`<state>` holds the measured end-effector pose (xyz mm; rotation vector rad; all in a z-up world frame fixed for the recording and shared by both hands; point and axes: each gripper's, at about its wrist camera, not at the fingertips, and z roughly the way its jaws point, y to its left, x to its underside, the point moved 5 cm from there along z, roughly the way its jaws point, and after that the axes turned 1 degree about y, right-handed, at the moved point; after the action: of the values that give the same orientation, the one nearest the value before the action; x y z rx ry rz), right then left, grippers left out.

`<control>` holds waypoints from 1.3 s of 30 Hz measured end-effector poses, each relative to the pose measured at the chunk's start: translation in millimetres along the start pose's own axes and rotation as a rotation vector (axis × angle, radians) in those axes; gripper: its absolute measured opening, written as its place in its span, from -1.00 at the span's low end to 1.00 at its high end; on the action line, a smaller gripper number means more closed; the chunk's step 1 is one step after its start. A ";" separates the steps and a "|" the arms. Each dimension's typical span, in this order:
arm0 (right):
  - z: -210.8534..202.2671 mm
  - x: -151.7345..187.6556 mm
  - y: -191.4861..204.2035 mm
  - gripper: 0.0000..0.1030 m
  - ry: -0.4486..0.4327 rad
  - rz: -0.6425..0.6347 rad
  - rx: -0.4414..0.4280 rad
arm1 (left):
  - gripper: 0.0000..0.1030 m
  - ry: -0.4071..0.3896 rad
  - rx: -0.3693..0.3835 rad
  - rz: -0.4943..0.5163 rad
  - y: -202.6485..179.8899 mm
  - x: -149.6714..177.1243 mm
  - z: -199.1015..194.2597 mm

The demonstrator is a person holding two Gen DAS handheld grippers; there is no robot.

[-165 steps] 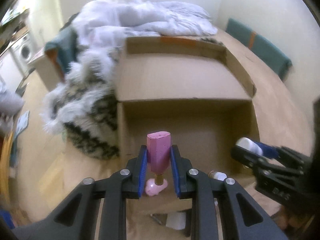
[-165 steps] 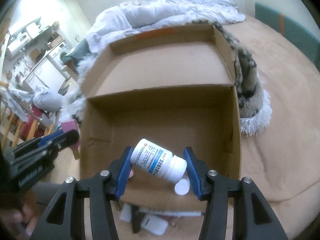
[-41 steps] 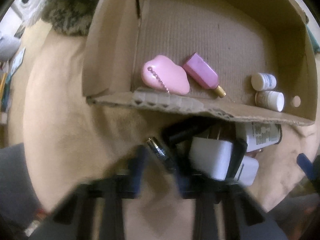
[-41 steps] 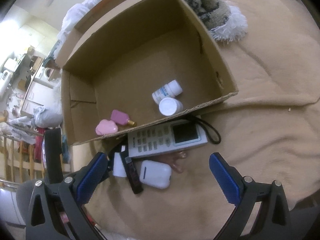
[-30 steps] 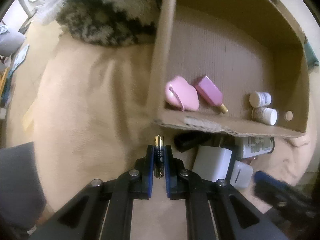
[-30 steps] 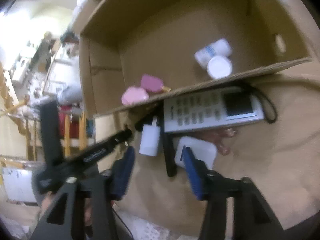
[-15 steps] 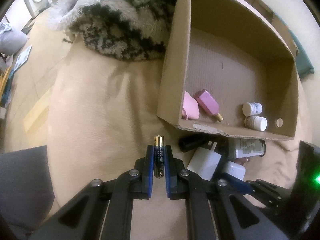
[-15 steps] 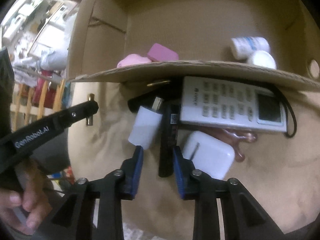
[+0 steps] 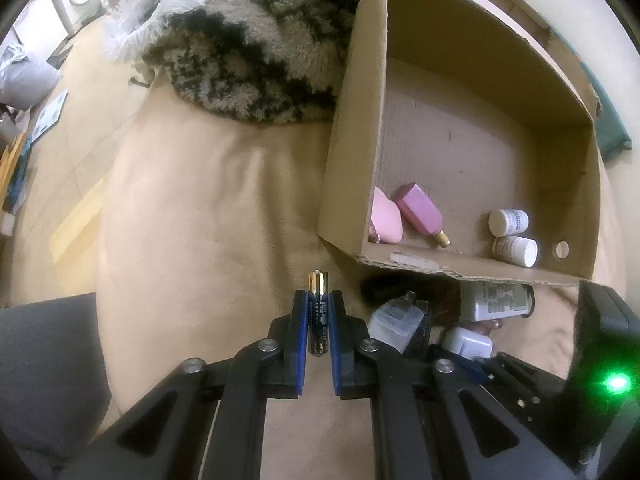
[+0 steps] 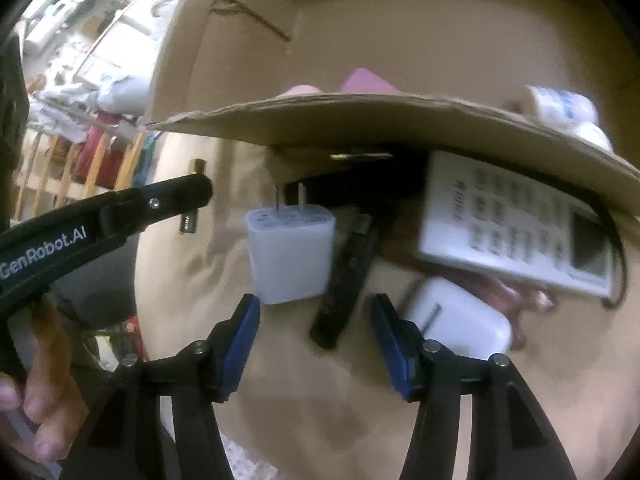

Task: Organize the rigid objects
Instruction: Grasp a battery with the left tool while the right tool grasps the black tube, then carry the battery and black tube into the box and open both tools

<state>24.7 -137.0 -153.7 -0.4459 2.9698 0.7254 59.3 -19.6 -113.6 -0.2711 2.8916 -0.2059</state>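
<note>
My left gripper (image 9: 319, 312) is shut on a blue and gold battery (image 9: 318, 300), held above the tan blanket just left of the cardboard box (image 9: 352, 128). It shows from the side in the right wrist view (image 10: 192, 196). My right gripper (image 10: 316, 320) is open and empty, low over a white plug adapter (image 10: 290, 256) and a black stick (image 10: 350, 276). A white remote (image 10: 516, 224) and a white case (image 10: 460, 320) lie beside them. In the box lie a pink heart (image 9: 384, 224), a purple bottle (image 9: 420, 214) and two white pill bottles (image 9: 510, 234).
A furry black and grey blanket (image 9: 248, 60) lies against the box's left side. A brown clip (image 10: 512, 292) sits under the remote. The box's front flap (image 10: 360, 120) hangs over the pile. A grey cushion (image 9: 44, 380) is at the lower left.
My left gripper took the battery from the pile and lifted it back and left. My right gripper came down close to the plug adapter and black stick, its jaws narrower than before, then a little wider.
</note>
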 end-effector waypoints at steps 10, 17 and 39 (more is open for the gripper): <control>-11.5 -2.5 -8.6 -0.77 -0.065 0.018 -0.021 | -0.83 -0.011 -0.005 -0.041 12.4 0.1 -7.8; -33.6 13.2 -11.4 -0.77 -0.109 0.018 -0.001 | -0.83 -0.030 -0.006 -0.023 8.5 1.7 -15.7; -148.7 0.3 -12.8 -0.77 -0.456 0.124 -0.054 | -0.83 -0.242 -0.021 0.014 -18.5 -16.7 -88.2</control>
<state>30.7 -216.1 -27.3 -0.0798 2.5687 0.7943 57.3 -23.9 -22.1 -0.2596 2.6569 -0.1297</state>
